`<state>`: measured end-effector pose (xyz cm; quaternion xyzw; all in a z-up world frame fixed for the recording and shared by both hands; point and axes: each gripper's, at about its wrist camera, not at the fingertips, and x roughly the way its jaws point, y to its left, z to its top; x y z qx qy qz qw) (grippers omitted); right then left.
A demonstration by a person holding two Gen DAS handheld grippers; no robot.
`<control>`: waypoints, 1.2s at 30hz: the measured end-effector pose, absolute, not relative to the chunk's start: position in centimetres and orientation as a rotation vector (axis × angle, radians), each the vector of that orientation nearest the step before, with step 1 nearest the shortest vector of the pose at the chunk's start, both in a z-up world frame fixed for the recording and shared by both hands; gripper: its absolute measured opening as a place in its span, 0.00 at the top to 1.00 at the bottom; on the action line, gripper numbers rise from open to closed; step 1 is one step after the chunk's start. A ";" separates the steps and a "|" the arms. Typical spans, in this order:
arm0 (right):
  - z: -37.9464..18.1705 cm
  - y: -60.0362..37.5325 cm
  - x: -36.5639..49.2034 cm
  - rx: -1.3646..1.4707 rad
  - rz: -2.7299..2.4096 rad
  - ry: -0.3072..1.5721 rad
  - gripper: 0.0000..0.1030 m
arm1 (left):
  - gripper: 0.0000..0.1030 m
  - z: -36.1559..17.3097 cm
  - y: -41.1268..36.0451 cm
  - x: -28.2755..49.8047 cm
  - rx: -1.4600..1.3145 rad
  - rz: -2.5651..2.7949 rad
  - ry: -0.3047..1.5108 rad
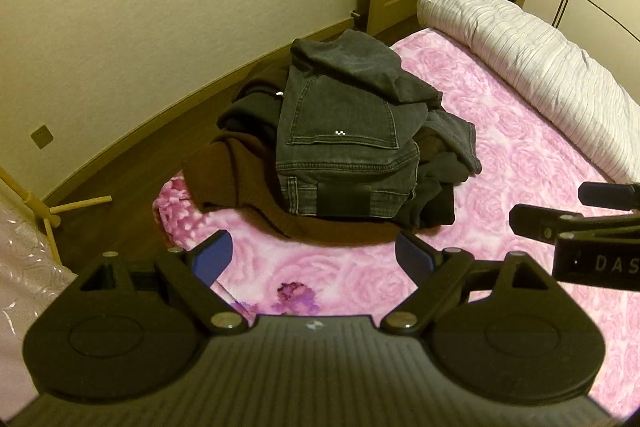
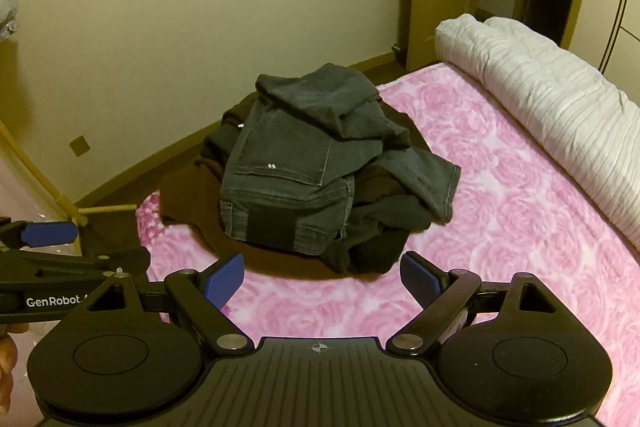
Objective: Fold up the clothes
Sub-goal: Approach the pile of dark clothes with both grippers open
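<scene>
On a bed spread with a pink rose-patterned blanket (image 1: 520,187), a rolled white quilt (image 1: 540,43) lies along the far side. Near the corner sits a heap of dark clothes (image 2: 320,187), grey jeans (image 1: 340,139) on top, possibly over a brown garment. Left gripper (image 1: 314,259) and right gripper (image 2: 322,281) hover short of it, jaws spread, empty.

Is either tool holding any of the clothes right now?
No, the left tool and right tool are both open and short of the jeans.
</scene>
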<state>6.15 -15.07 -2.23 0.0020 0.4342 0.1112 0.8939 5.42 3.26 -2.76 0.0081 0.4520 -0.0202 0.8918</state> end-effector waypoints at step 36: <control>-3.2 -18.0 5.7 0.039 0.301 0.919 0.14 | 0.16 -2.8 0.8 4.3 0.049 0.040 1.033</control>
